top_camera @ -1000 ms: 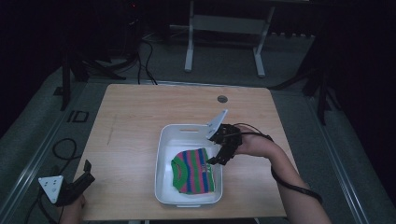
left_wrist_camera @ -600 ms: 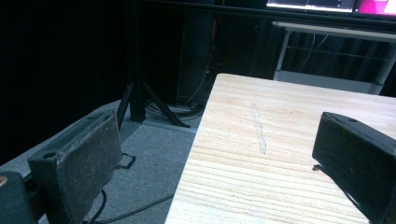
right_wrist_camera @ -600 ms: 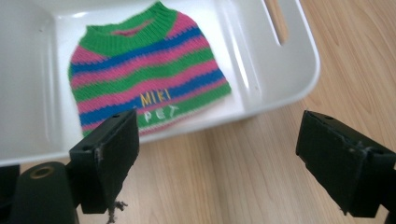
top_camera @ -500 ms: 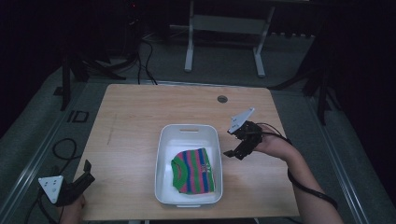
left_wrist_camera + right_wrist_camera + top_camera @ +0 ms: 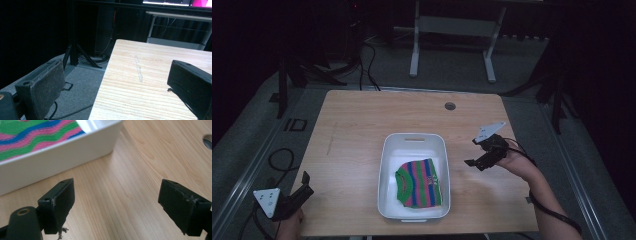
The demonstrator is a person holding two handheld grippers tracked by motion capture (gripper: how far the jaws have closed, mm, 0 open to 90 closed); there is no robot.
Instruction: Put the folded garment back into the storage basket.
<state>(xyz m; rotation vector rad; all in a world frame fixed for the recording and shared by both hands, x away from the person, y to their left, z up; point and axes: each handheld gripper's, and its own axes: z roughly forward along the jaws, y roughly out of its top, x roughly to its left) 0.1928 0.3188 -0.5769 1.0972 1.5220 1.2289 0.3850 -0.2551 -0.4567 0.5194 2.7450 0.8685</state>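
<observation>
Right gripper (image 5: 476,152) wide open, empty, beside white tub (image 5: 387,165) holding striped sweater (image 5: 419,182), left gripper (image 5: 301,187) wide open, empty, at table (image 5: 357,130) corner

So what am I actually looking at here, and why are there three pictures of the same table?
There is no robot: a person stands at a wooden table with a hand-held two-jaw gripper in each hand. The high view comes from a fixed camera above, looking down. The other two come from small cameras riding on the grippers, looking out between their black jaws.

On the table sits a white plastic tub, and in it lies a folded sweater striped green, pink and blue. The right gripper hovers just right of the tub, jaws wide apart, holding nothing; its own view shows the tub's wall and the stripes. The left gripper waits at the table's near left corner, also open and empty.
</observation>
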